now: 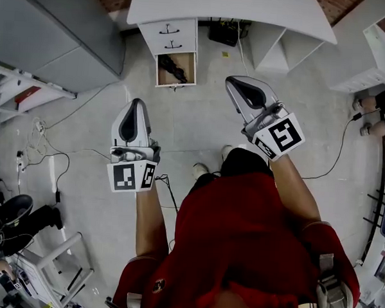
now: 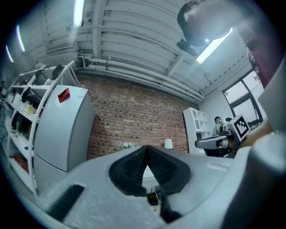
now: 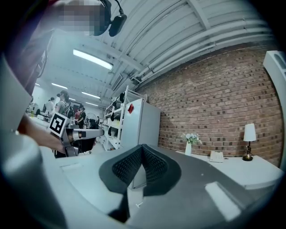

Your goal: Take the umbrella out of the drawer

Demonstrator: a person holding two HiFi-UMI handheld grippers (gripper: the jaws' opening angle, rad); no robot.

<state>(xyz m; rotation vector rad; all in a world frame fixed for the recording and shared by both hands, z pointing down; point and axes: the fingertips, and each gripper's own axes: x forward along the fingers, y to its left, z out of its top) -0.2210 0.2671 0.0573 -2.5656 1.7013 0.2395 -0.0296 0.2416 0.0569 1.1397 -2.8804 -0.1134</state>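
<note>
grey floor (image 1: 207, 122); umbrella (image 1: 174, 67) in open drawer (image 1: 177, 84)

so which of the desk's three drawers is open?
The bottom drawer: pulled out, dark umbrella lying inside. The top drawer and middle drawer are shut, handles showing.

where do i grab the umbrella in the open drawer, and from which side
Likely mid-body, from above: the folded umbrella lies flat and diagonal in the drawer, walled all round, so close the jaws across its length. Its handle is too small to make out.
</note>
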